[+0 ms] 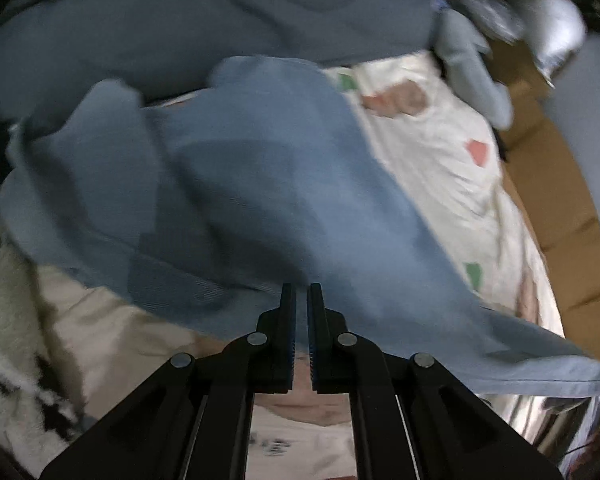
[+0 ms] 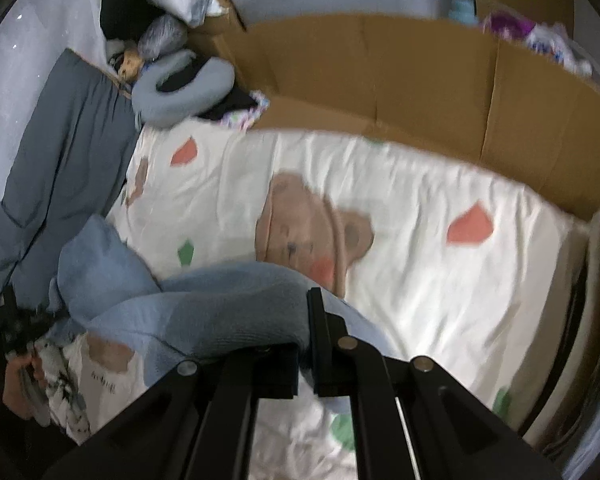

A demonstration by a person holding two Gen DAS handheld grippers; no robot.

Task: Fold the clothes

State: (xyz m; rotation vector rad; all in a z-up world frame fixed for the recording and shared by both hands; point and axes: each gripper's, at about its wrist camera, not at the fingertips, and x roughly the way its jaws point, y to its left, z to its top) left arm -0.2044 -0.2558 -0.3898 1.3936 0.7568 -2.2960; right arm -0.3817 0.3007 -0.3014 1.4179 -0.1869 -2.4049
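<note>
A light blue knit garment (image 1: 260,180) hangs spread out in front of my left gripper (image 1: 302,292), blurred by motion. The jaws stand almost together with the garment's lower edge pinched at their tips. In the right wrist view the same blue garment (image 2: 220,312) lies bunched on the bed and drapes over one finger of my right gripper (image 2: 303,300). That gripper is shut on a fold of it, and only the right finger (image 2: 316,320) shows. One far corner of the garment trails to the right in the left wrist view.
A cream bedspread (image 2: 420,300) with bear and leaf prints covers the bed. A cardboard wall (image 2: 380,80) runs along its far side. A grey-blue quilt (image 2: 60,152) and a grey neck pillow (image 2: 188,92) lie at the head. A fluffy white blanket (image 1: 4,300) lies at left.
</note>
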